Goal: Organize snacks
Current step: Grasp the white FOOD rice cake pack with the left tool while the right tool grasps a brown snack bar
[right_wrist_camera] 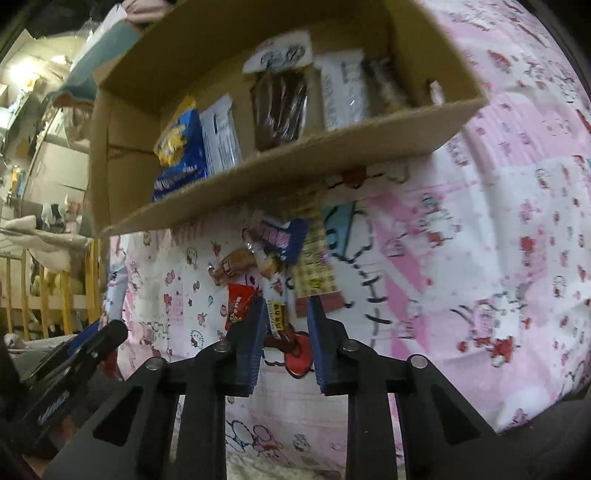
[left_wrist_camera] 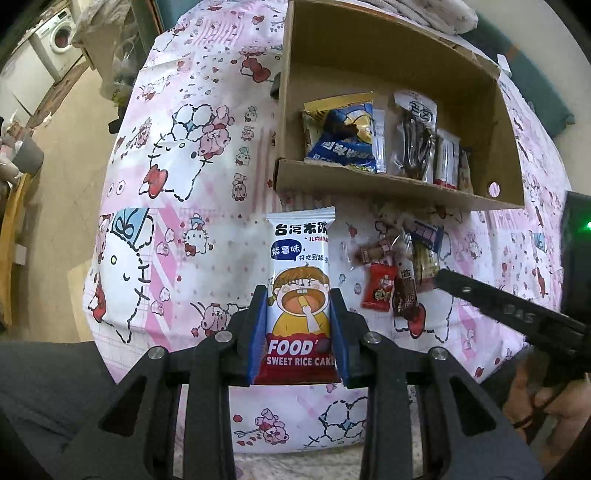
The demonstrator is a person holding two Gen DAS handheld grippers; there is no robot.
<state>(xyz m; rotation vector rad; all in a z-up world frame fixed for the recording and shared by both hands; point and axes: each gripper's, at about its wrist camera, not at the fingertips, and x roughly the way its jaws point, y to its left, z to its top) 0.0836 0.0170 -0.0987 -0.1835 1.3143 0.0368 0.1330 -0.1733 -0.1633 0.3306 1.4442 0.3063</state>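
My left gripper (left_wrist_camera: 298,295) is shut on a white and red sweet rice cake packet (left_wrist_camera: 299,258), held upright above the pink sheet. In front stands a cardboard box (left_wrist_camera: 369,181) with a blue bag (left_wrist_camera: 343,140) and a dark packet (left_wrist_camera: 413,144) standing in it. Several small snacks lie below the box, a red packet (left_wrist_camera: 378,291) and a brown stick packet (left_wrist_camera: 404,299) among them. My right gripper (right_wrist_camera: 286,301) is down at this pile. Its jaws stand narrow around the brown stick packet (right_wrist_camera: 277,315), and a gap shows at the right pad.
A pink cartoon sheet (left_wrist_camera: 177,184) covers the bed under everything. The floor and a washing machine (left_wrist_camera: 61,35) lie to the left. A person's hand (left_wrist_camera: 535,398) holds the right gripper's handle. A wooden rail (right_wrist_camera: 55,295) stands beside the bed.
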